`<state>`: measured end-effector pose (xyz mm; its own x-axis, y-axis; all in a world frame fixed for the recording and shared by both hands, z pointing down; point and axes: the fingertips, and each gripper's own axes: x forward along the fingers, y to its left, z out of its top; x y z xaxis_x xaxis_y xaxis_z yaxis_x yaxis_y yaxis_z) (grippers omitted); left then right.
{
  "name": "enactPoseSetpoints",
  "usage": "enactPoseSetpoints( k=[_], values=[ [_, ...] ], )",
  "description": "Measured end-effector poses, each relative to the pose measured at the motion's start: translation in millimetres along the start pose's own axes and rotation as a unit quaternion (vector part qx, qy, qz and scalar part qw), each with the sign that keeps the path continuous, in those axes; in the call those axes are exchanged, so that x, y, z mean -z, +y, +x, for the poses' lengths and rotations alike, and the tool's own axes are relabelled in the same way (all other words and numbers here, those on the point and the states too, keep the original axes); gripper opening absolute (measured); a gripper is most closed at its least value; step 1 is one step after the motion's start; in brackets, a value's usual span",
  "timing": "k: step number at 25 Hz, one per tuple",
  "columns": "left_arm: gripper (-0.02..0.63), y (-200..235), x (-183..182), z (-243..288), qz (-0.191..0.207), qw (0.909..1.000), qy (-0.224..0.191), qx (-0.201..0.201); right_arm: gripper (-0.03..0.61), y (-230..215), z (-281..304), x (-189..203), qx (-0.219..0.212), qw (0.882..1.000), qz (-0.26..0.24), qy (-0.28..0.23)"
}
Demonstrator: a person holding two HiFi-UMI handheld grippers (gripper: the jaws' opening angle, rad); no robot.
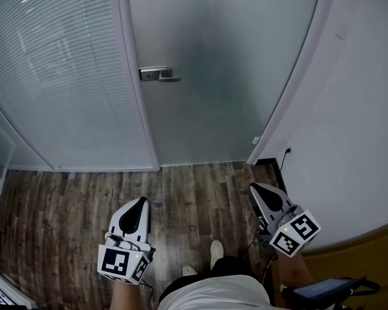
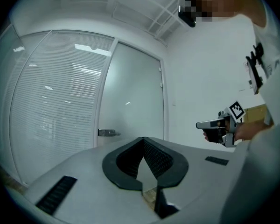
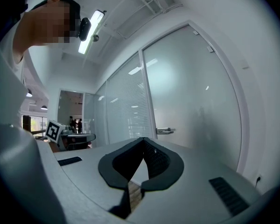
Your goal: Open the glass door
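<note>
Lower left: white-and-black left gripper (image 1: 141,203), jaws closed, empty. Lower right: matching right gripper (image 1: 255,189), closed, empty. Dark wood plank floor (image 1: 194,186) beyond them. Upper centre: frosted glass door (image 1: 213,108), shut, silver lever handle (image 1: 159,75) on its left edge, well apart from both grippers.

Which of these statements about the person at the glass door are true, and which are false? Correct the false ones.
1. The glass door is shut. True.
2. The door handle sits on the door's left side in the head view. True.
3. The left gripper grips the handle. False: it is well short of the door, jaws together, holding nothing.
4. The right gripper has its jaws together. True.
5. The floor is carpeted. False: it is wood-look planking.
</note>
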<state>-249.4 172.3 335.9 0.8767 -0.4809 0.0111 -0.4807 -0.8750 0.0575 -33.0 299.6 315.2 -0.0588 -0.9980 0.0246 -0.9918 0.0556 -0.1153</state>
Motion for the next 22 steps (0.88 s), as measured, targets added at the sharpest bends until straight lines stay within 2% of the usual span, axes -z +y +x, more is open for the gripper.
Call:
enactPoseSetpoints(
  k=[6, 13, 18, 22],
  values=[
    [0.002, 22, 1, 38, 0.003, 1.0000, 0.000, -0.006, 0.002, -29, 41, 1, -0.008, 1.000, -0.001, 0.001],
    [0.002, 46, -15, 109, 0.004, 0.9995, -0.002, -0.030, 0.002, -89, 106, -8, -0.037, 0.999, 0.008, -0.003],
    [0.002, 49, -25, 178, 0.010, 0.9985, 0.000, -0.054, 0.002, -157, 148, -17, -0.058, 0.998, 0.008, 0.005],
    [0.002, 55, -28, 220, -0.005, 0.9971, 0.003, -0.076, 0.002, -209, 181, -26, -0.066, 0.998, 0.016, 0.002]
  ],
)
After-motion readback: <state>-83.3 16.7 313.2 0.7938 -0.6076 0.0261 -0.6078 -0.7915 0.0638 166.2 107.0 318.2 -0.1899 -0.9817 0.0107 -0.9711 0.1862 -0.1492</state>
